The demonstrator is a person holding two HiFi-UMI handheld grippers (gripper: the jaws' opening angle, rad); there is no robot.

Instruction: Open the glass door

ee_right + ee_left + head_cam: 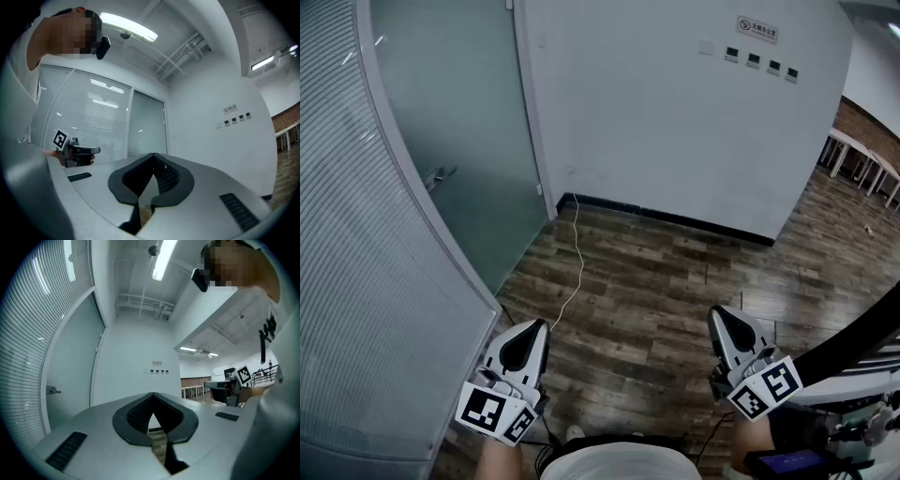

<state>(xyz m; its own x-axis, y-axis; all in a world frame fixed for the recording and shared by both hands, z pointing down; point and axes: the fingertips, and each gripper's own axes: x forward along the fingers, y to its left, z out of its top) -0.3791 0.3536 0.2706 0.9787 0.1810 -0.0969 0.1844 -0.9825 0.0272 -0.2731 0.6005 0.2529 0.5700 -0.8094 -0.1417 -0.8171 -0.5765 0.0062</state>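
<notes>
The left hand-held gripper (534,328) and right hand-held gripper (719,319) are being held closed and empty, well short of the frosted glass door (459,141) ahead-left, judged heavy and rigid, best taken at its metal lever handle (439,177).

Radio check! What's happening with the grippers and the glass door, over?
Left gripper shut, empty. Right gripper shut, empty. Frosted glass door ahead, untouched. Thin white cable on wooden floor near it.

Left gripper (153,394) empty, glass door (70,376) ahead.
</notes>
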